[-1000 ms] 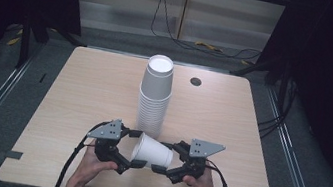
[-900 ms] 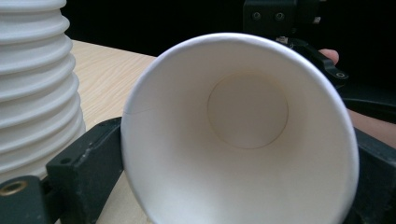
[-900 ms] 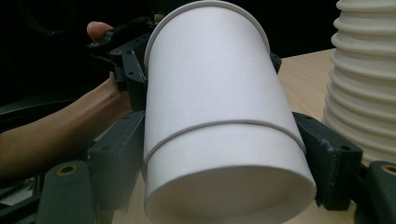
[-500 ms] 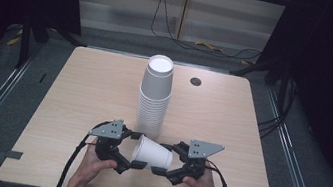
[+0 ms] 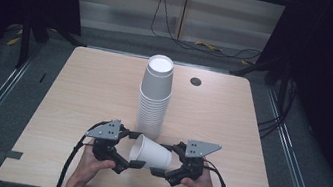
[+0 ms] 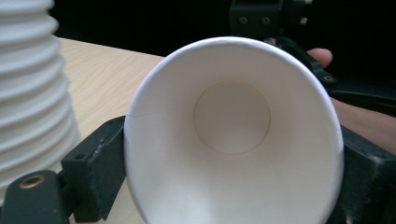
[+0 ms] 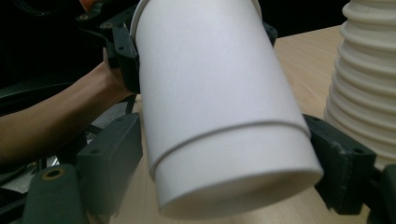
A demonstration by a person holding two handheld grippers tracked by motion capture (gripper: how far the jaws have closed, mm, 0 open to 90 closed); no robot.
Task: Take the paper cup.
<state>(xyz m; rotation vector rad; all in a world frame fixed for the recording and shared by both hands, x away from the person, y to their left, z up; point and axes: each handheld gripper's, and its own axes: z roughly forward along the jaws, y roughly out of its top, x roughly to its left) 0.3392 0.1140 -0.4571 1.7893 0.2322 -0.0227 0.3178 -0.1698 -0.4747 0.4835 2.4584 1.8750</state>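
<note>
— What is changing compared with a second ago?

— Very little. The paper cup (image 5: 151, 152) is still lying on its side in front of the stack of cups (image 5: 154, 96), close to its base, and both grippers are staying on it. The cup's wide mouth may be sitting a touch lower and nearer the left gripper (image 5: 131, 151) than before, but the shift is slight.

— How are the grippers holding it?

— The left gripper is closing on the rim end: in the left gripper view its two black jaws are pressing the cup's (image 6: 233, 135) sides, with the open mouth facing the camera. The right gripper (image 5: 160, 160) is clamping the bottom end; in the right gripper view its jaws are flanking the cup's (image 7: 219, 107) base on both sides. One hand (image 5: 92, 168) is gripping the left tool and the other hand (image 5: 198, 182) the right.

— What is it all resting over?

— A light wooden table (image 5: 78, 94), with a small dark round hole (image 5: 195, 81) behind and to the right of the stack. Grey carpet is surrounding the table, cables (image 5: 197, 44) are running along the floor behind the stack, and dark stands are rising at both sides of the room.

— Is there space to move?

— Bare tabletop is stretching wide to the left and right of the stack. The held cup is hovering near the table's front edge, just in front of the stack.
</note>
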